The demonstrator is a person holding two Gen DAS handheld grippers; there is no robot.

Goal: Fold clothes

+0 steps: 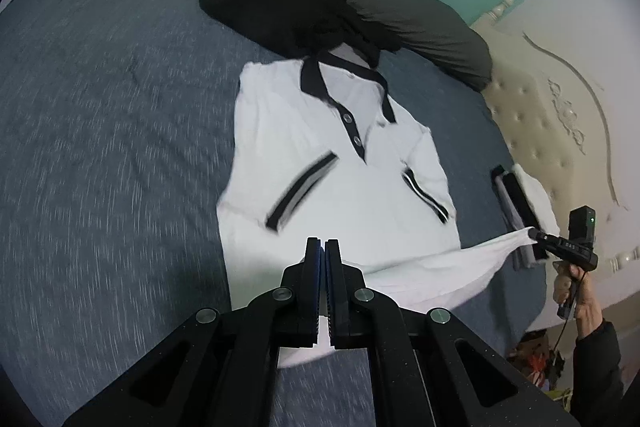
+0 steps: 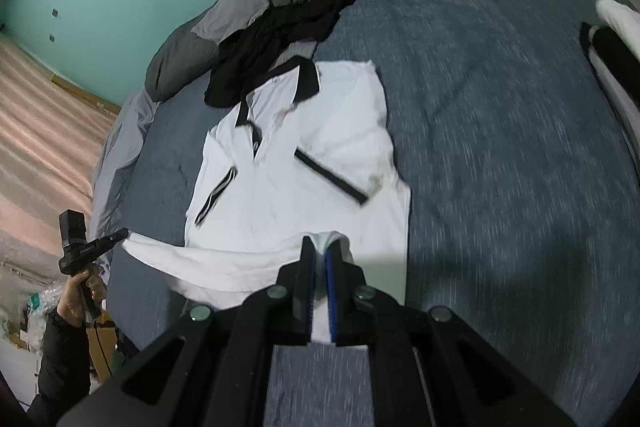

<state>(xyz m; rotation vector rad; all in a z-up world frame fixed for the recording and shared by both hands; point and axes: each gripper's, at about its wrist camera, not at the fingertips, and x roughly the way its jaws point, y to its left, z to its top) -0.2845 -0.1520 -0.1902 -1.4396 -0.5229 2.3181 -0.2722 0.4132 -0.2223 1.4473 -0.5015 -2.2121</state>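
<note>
Pinching white polo shirt (image 1: 320,155) hem

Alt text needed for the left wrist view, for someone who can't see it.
Two grippers hold the bottom hem of a white polo shirt lying collar-away on a blue bedspread: the left gripper is shut on it in the foreground, and the right gripper pinches the other corner. Dark clothes are piled beyond the collar.

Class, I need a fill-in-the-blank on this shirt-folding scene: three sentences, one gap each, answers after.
1. The white polo shirt has a ____ collar.
2. Both tongs, left and right, are shut on the shirt's bottom ____.
3. The shirt lies on a bed covered in ____ fabric.

Missing words: black; hem; blue
</note>
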